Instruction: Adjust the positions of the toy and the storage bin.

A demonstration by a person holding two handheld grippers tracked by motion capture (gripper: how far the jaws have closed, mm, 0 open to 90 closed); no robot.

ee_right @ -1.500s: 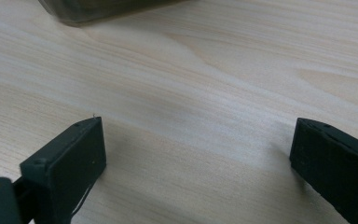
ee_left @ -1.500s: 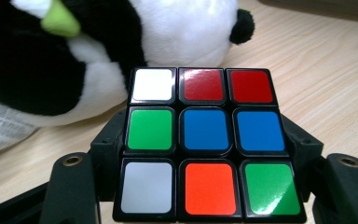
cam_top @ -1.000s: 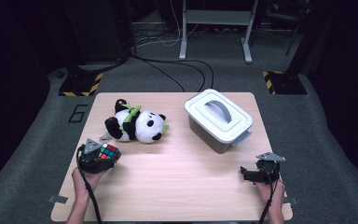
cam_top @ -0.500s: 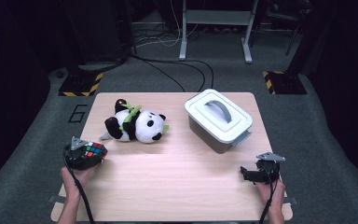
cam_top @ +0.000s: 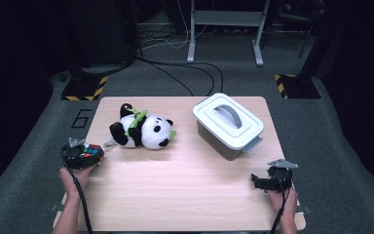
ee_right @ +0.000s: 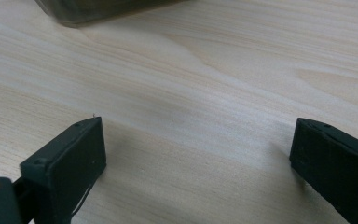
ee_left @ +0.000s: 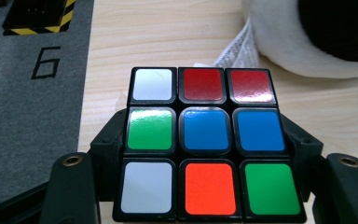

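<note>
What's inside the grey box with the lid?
Can't tell. The white lid with its grey handle sits shut on the box, covering the inside. Its smoky wall shows nothing clearly either.

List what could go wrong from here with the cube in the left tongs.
1. The puzzle cube is clamped by its sides in the left tongs, right at the table's left edge; a slip might drop it to the floor.
2. The panda plush lies close by; swinging the cube inward could nudge it.
</note>
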